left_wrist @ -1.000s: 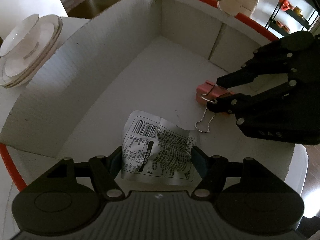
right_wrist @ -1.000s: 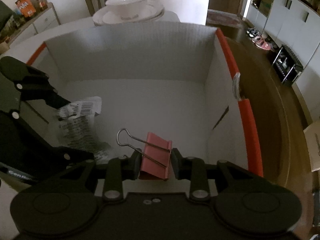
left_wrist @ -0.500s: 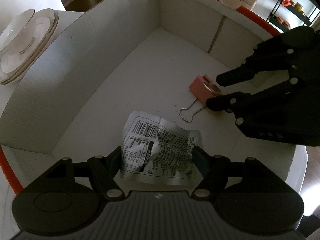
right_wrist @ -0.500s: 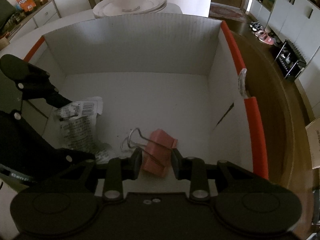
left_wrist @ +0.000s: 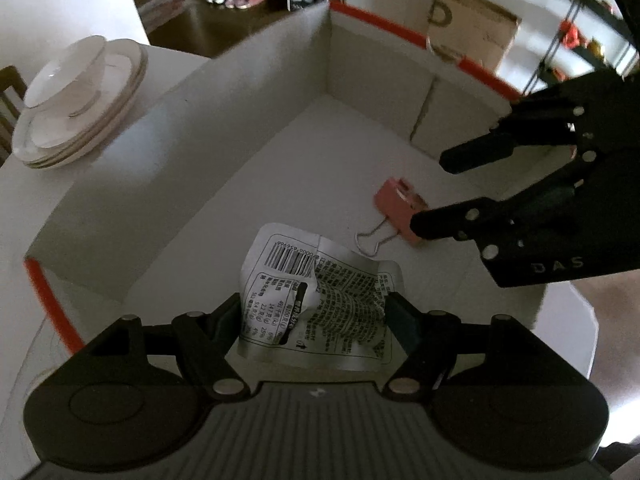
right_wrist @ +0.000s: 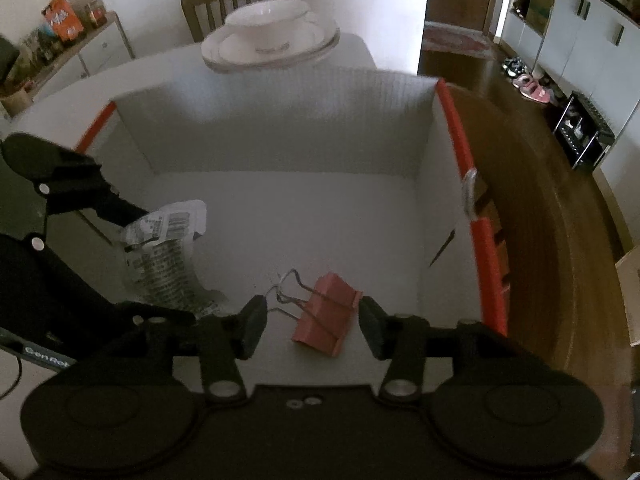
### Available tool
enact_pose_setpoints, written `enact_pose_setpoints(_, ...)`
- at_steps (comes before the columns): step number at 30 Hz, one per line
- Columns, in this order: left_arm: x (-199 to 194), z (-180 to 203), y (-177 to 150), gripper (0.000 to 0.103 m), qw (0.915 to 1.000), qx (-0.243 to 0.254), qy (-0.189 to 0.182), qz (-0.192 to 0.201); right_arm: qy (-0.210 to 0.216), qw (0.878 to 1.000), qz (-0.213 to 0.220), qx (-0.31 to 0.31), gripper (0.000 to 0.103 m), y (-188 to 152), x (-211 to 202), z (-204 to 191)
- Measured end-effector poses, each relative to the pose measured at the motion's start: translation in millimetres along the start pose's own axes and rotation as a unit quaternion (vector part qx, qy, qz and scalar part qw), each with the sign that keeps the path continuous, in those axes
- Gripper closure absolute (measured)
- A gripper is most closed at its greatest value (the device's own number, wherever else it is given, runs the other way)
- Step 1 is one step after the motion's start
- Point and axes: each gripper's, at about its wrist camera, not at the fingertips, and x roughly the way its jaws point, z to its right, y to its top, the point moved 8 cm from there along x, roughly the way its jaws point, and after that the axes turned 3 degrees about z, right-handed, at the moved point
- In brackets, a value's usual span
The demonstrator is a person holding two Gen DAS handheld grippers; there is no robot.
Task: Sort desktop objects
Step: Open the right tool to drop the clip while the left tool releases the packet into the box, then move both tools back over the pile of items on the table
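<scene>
Left wrist view had your left gripper (left_wrist: pixel 314 314) clamped on the crinkled foil packet (left_wrist: pixel 316 300), held just inside the near wall of the white corrugated box (left_wrist: pixel 168 168), whose floor past it lay mostly bare. Your right gripper (right_wrist: pixel 312 322) stood wide open, gripping nothing, the pink binder clip (right_wrist: pixel 326 314) with thin wire handles lying flat on the box floor between its fingers, close to the orange-edged right wall.
</scene>
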Motion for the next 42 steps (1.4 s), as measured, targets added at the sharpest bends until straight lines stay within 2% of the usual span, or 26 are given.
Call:
enact_pose_setpoints(4,-7,8,2,0.027,0.9997,-0.007,-0.001,0.025,0.01,1.0,0.016,0.008,0.039,4,-14,2)
enact_pose_setpoints(8,-16,11,0,0.027,0.9988,-0.016,-0.002,0.047,0.011,0.999,0.034,0.014,0.037,7,-30,-2)
enact_pose_setpoints(12,-19,15,-4,0.027,0.9972,-0.029,-0.008,0.068,0.019,0.998,0.051,0.028,0.028,9,-42,-2)
enact_pose_setpoints(14,-31,15,-7,0.027,0.9962,-0.032,-0.006,0.08,0.022,0.997,0.06,0.036,0.027,9,-48,-3)
enact_pose_setpoints(20,-61,8,-14,0.027,0.9905,-0.062,-0.004,0.123,0.033,0.994,0.088,0.05,0.024,13,-66,-11)
enact_pose_setpoints(24,-80,6,-21,0.027,0.9857,-0.078,-0.011,0.149,0.043,0.991,0.112,0.053,0.015,16,-80,-23)
enact_pose_setpoints(28,-101,4,-35,0.027,0.9796,-0.094,-0.019,0.176,0.052,0.988,0.13,0.057,0.013,15,-93,-37)
enact_pose_setpoints(32,-122,-1,-50,0.027,0.9741,-0.102,-0.012,0.201,0.058,0.987,0.143,0.051,0.012,16,-103,-56)
enact_pose_setpoints(36,-142,-13,-70,0.026,0.9682,-0.11,0.006,0.224,0.06,0.986,0.15,0.045,0.012,14,-106,-79)
enact_pose_setpoints(38,-151,-22,-80,0.02,0.9662,-0.113,0.019,0.231,0.063,0.985,0.151,0.046,0.012,14,-106,-89)
enact_pose_setpoints(42,-166,-37,-105,0.02,0.9612,-0.125,0.037,0.243,0.068,0.984,0.157,0.046,0.011,13,-105,-111)
